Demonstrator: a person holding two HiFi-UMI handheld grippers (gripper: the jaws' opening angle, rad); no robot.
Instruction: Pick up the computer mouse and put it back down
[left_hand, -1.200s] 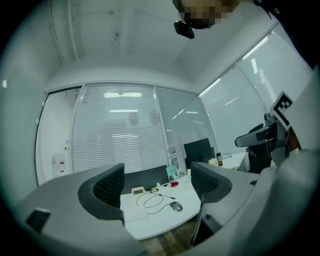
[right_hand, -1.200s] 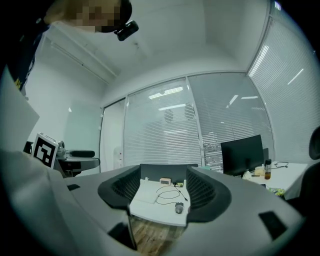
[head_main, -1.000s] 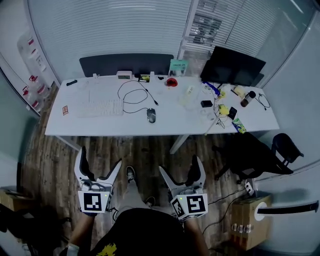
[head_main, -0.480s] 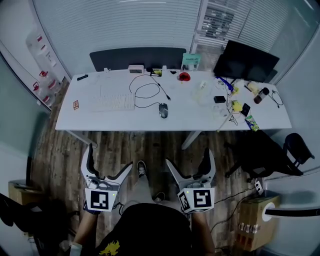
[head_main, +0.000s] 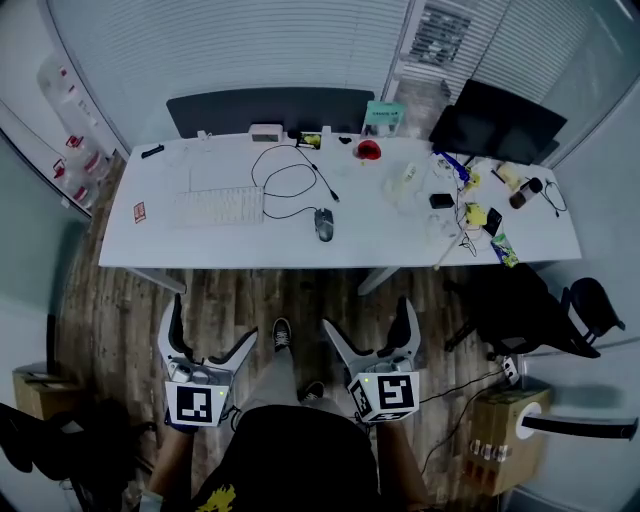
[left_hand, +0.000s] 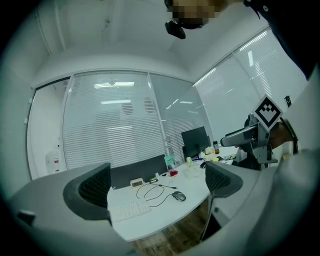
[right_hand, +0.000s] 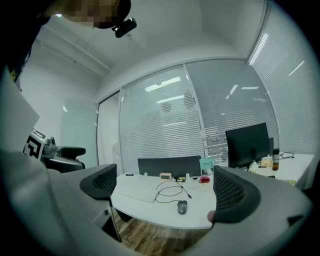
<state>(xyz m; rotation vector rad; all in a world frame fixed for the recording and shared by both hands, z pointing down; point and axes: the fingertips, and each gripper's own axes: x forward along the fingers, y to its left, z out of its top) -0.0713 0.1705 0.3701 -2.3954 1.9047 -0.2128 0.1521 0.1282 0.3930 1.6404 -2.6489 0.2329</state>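
Your left gripper (head_main: 208, 325) and right gripper (head_main: 367, 320) hang released and empty, jaws just opened wide, well short of the keyboard (head_main: 218, 207). The computer mouse (head_main: 323, 224) lies just right of that keyboard on the white desk (head_main: 250, 252). Your best approach is probably with the right gripper held level, straddling the mouse's flanks and staying clear of the cable (head_main: 290, 186) looped beyond it.

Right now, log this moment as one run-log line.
phase: pre-grasp | left claw: just been opening, empty | right claw: just been opening, empty | computer mouse: on desk, untouched
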